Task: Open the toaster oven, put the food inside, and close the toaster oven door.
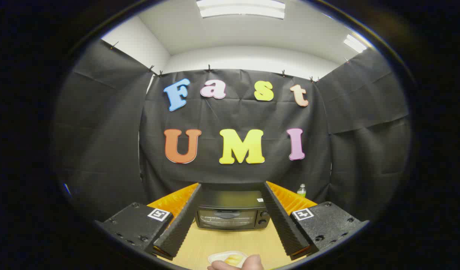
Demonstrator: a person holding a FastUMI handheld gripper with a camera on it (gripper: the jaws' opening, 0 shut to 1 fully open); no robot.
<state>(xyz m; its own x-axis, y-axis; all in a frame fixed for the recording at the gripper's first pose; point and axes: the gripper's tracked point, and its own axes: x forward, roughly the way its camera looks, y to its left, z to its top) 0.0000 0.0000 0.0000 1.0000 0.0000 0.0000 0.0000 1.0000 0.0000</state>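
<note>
A black toaster oven (231,213) stands on the wooden table (200,243), beyond my fingers and framed between them, its glass door closed and two knobs on its right side. My gripper (230,185) is open, held above the table with nothing between its fingers. Near the table's front edge, below the fingers, a small white dish (227,257) holds yellow food (232,259). A person's hand (237,264) rests at the dish.
A small clear bottle with a green cap (301,190) stands behind the oven to its right, close to the black cloth wall. Bare table lies between the dish and the oven door.
</note>
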